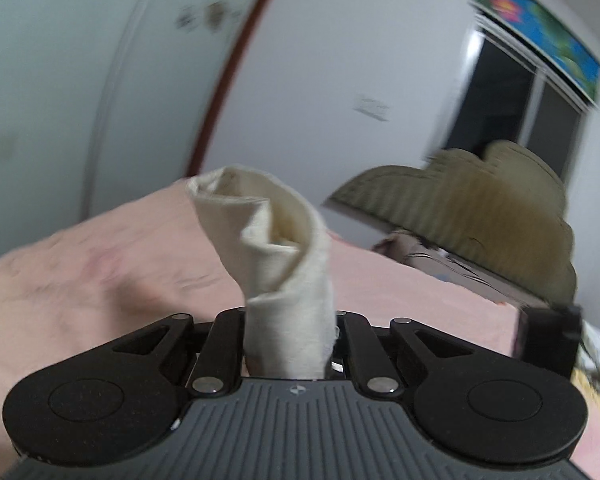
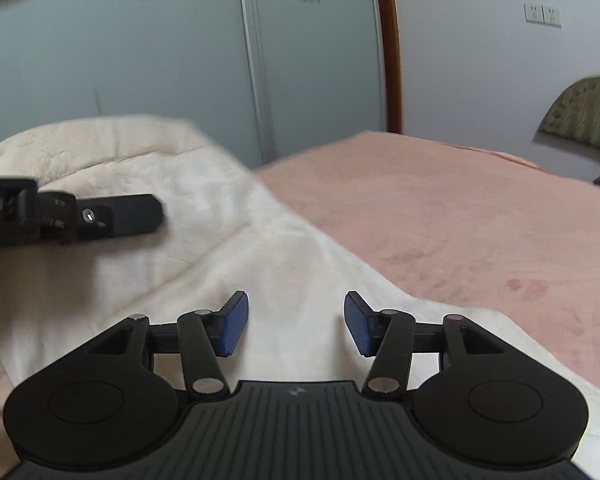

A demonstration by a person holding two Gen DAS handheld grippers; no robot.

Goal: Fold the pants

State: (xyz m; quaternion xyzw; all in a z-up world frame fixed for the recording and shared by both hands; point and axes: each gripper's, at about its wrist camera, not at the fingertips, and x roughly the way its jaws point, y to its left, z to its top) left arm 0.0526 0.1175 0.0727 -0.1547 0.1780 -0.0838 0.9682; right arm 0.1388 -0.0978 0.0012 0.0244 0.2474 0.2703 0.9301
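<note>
Cream pants [image 1: 284,264] bunched between clamped left gripper [image 1: 290,336] fingers | right gripper [image 2: 296,324] gaped, empty, above pants on pink bedspread [image 2: 480,208]

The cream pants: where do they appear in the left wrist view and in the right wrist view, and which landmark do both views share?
Left wrist view: the cream pants rise bunched at lower centre, clamped in the left tongs.
Right wrist view: the pants lie spread from upper left to lower right, under the open right tongs.
Shared landmark: the pink bedspread, also the brown door frame.
</note>
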